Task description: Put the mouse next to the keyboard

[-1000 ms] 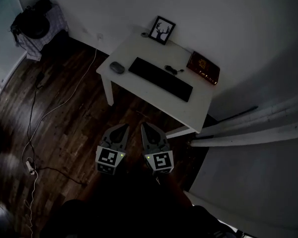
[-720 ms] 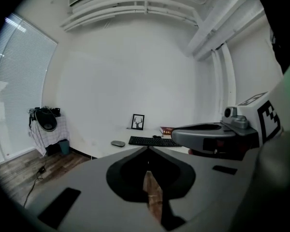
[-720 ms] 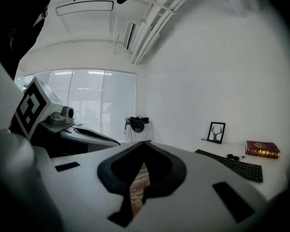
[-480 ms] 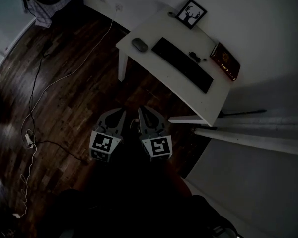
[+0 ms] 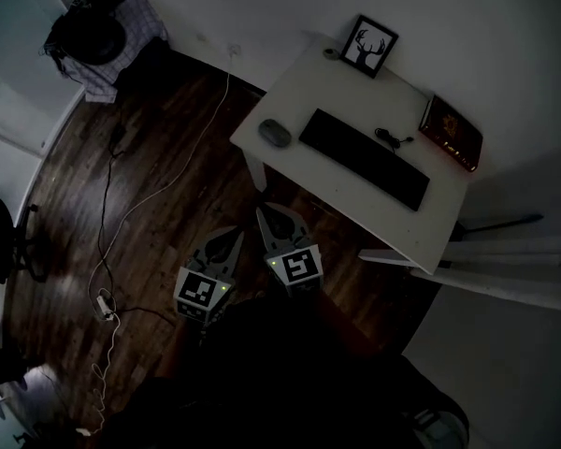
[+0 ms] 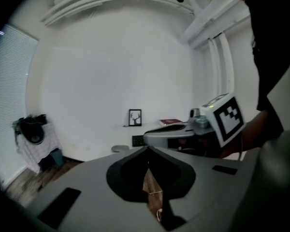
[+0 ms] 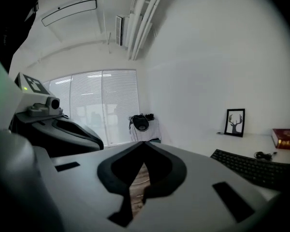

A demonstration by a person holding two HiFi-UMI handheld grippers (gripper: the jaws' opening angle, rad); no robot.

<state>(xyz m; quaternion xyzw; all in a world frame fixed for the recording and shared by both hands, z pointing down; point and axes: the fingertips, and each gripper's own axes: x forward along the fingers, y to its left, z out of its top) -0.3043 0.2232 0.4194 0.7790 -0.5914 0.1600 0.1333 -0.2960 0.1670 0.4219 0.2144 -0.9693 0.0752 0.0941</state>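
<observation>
A grey mouse [image 5: 274,133] lies near the left end of a white table [image 5: 341,199], a short way left of a black keyboard [image 5: 364,159]. Both grippers hang over the wooden floor in front of the table, short of its near-left corner. My left gripper [image 5: 236,236] is shut with nothing in it. Beside it on the right, my right gripper [image 5: 263,213] is also shut and empty, its tips close to the table leg. In the left gripper view the mouse [image 6: 120,148] shows small and far. The right gripper view catches the keyboard [image 7: 249,166] at the right.
A framed deer picture [image 5: 370,46] and a red book [image 5: 452,132] stand at the table's back, with a small black cable [image 5: 390,137] behind the keyboard. A white cord [image 5: 159,190] trails over the floor. A chair with clothes [image 5: 98,40] stands far left.
Both grippers have come closer to the table's near-left corner, still shut. The view has swung, so the table now sits further right and lower in the picture.
</observation>
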